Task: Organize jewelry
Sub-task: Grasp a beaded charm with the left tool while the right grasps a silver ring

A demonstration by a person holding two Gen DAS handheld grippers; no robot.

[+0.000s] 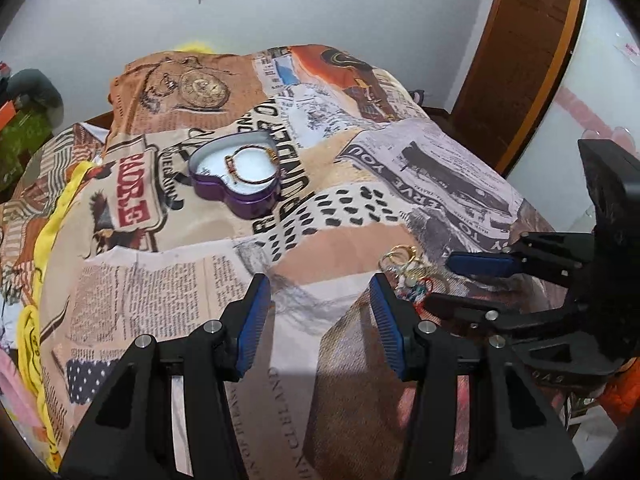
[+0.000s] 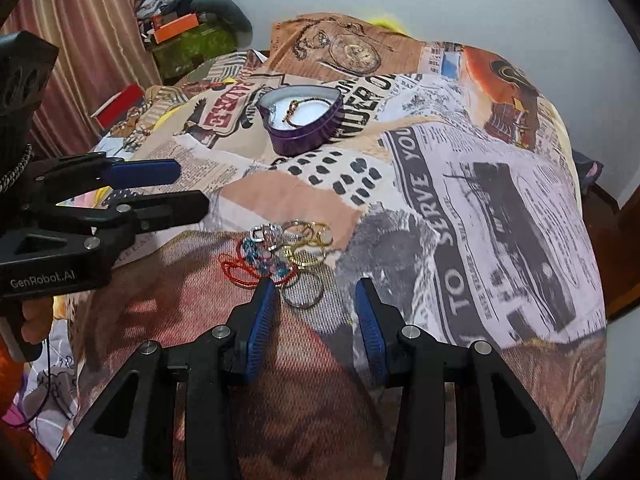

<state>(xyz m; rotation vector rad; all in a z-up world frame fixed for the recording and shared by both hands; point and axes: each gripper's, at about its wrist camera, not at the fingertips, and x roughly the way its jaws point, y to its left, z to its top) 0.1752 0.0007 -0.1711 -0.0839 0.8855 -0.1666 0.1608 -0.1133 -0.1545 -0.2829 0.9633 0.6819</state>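
Observation:
A pile of jewelry lies on the printed cloth: gold and silver rings, blue beads and a red cord. My right gripper is open just in front of it. Its left fingertip is at the pile's near edge, and one silver ring lies between the tips. Farther back stands an open purple heart-shaped tin with a bracelet on its white lining. My left gripper is open over bare cloth, left of the jewelry pile. The heart-shaped tin is beyond it. The left view also shows my right gripper from the side.
A newspaper-print cloth covers the raised bed surface and falls away at the right. A yellow cloth lies along the left edge. An orange box and a red box sit at the far left by a curtain. A wooden door is at the right.

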